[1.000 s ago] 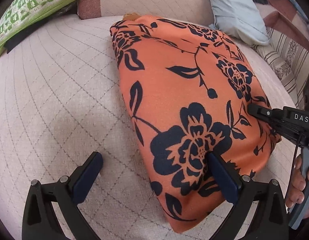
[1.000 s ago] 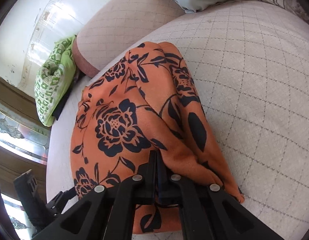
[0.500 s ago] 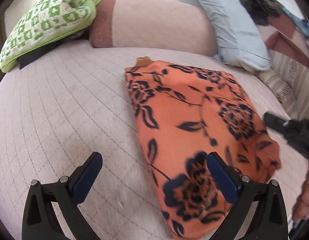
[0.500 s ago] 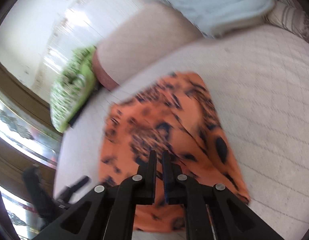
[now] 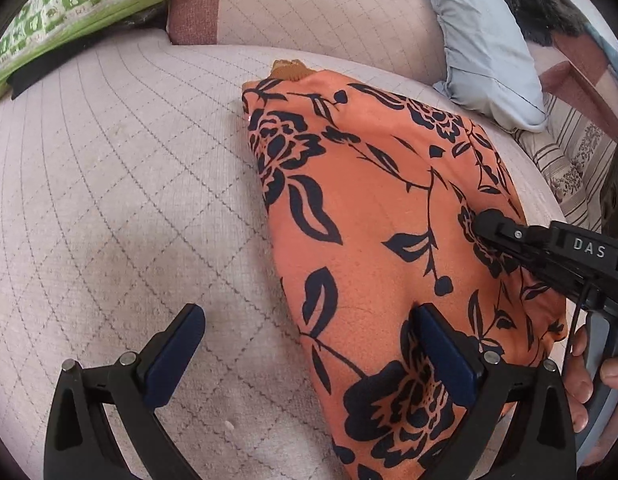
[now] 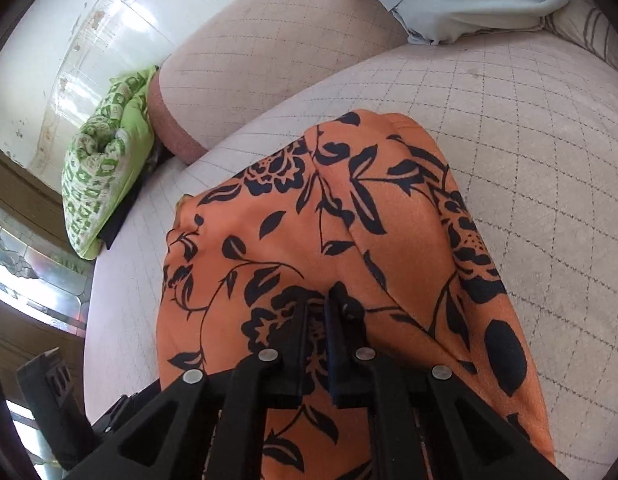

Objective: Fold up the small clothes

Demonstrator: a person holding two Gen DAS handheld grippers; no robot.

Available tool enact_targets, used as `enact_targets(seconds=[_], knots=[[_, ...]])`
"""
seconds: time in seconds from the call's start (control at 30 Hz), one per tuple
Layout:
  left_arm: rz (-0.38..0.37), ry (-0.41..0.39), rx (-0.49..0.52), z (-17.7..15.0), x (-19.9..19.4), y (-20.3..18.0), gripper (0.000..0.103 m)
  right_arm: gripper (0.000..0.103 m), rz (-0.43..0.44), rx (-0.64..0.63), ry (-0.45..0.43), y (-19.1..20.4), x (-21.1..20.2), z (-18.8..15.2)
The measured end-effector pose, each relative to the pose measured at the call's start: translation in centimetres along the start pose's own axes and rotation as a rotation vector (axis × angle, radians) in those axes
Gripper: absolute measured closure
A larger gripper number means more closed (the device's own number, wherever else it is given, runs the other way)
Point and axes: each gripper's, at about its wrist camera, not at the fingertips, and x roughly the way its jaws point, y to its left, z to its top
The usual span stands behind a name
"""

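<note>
One garment: an orange cloth with dark flower print (image 5: 373, 216), folded, lies on the quilted cushion (image 5: 109, 200) of a sofa, a bit right of its middle.
Left gripper (image 5: 309, 344): fingers stand wide apart, released; the left pad (image 5: 173, 356) is over bare cushion, the right pad (image 5: 445, 356) is over the near part of the cloth. It points steeply down.
Right gripper (image 6: 323, 312): fingers are almost together with only a thin slit, and they grasp nothing; the tips are over the middle of the cloth, touching or not I cannot tell. It comes in from the right side in the left wrist view.
Right hand (image 5: 589, 376): wraps the grey handle at the picture's right edge.
Writing: white letters "DAS" (image 5: 589, 247) on the right gripper's black body.
Around: green patterned pillow (image 5: 77, 4) at far left, backrest cushion (image 5: 309, 4) behind, light blue pillow (image 5: 485, 40) at far right.
Containers: none seen.
</note>
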Motion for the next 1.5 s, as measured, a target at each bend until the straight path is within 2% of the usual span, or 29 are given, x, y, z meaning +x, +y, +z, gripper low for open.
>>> enact_targets(seconds=[0.1,0.17,0.27,0.3,0.37,0.4,0.43,0.5,0.53,0.57,0.6,0.63,0.67,0.7,0.73,0.8,0.9,1.0,1.1,1.23,1.37,1.5], knots=[[0.026,-0.037,0.03,-0.1,-1.3,0.1,0.0,0.093,0.019,0.026,-0.014,-0.5,-1.6,-0.2],[0.035,-0.07,0.027,0.0,-2.1,0.4,0.0,0.093,0.032,0.003,-0.066,-0.7,-3.6,-0.1],[0.013,-0.102,-0.026,0.3,-2.8,1.5,0.0,0.092,0.097,-0.009,-0.146,-1.6,-6.9,0.1],[0.002,-0.105,-0.043,0.4,-2.9,2.0,0.0,0.085,0.105,-0.014,-0.158,-2.1,-7.6,0.3],[-0.018,-0.098,-0.073,0.4,-2.9,2.7,0.0,0.045,0.095,-0.011,-0.161,-2.9,-8.3,0.4],[-0.022,-0.091,-0.084,0.5,-2.7,2.8,0.0,0.015,0.092,0.011,-0.177,-3.4,-8.4,0.4],[-0.027,-0.081,-0.09,0.4,-2.3,2.8,0.0,0.014,0.106,0.028,-0.19,-3.9,-8.6,0.3],[-0.042,-0.032,-0.044,0.2,-1.1,1.8,0.0,0.014,0.145,0.055,-0.157,-4.6,-7.9,0.2],[-0.026,0.008,0.006,0.0,-0.2,0.8,0.0,0.014,0.136,0.061,-0.142,-5.0,-7.6,0.1],[-0.02,0.011,0.028,-0.2,0.0,0.3,0.0,0.016,0.108,0.06,-0.126,-5.3,-6.8,0.1],[-0.021,-0.004,0.044,-0.4,0.0,-0.1,0.0,0.021,0.068,0.057,-0.092,-5.5,-6.0,0.1],[-0.019,-0.014,0.056,-0.5,-0.1,-0.3,0.0,0.034,0.01,0.058,-0.031,-5.9,-4.7,0.0],[-0.014,-0.012,0.069,-0.4,-0.1,-0.5,0.0,0.04,-0.035,0.069,0.024,-6.5,-3.6,-0.1],[-0.017,-0.01,0.072,-0.3,-0.1,-0.5,0.0,0.041,-0.021,0.106,0.047,-7.3,-2.9,-0.2],[-0.023,-0.016,0.066,-0.2,-0.3,-0.3,0.0,0.041,0.019,0.146,0.04,-7.9,-3.1,-0.1],[-0.017,-0.041,0.045,0.0,-0.7,0.2,0.0,0.041,0.039,0.137,0.011,-7.7,-4.4,0.4],[-0.043,-0.067,0.019,0.3,-1.7,0.9,0.0,0.04,0.031,0.099,-0.123,-7.4,-7.3,1.2],[-0.086,-0.072,-0.021,0.5,-2.0,1.5,0.0,0.032,0.084,0.166,-0.146,-8.8,-8.1,1.5],[-0.13,-0.035,-0.052,0.5,-1.8,2.0,0.0,0.03,0.132,0.243,-0.079,-10.4,-6.9,1.8],[-0.18,0.001,-0.074,-0.1,-1.5,2.3,0.0,0.03,0.172,0.276,-0.014,-10.9,-5.0,1.6],[-0.229,0.011,-0.082,-0.2,-0.7,1.6,0.0,0.03,0.206,0.263,0.033,-10.4,-3.5,1.2],[-0.242,0.004,-0.086,-0.2,-0.1,1.2,0.0,0.029,0.173,0.204,0.066,-9.4,-2.1,0.6]])
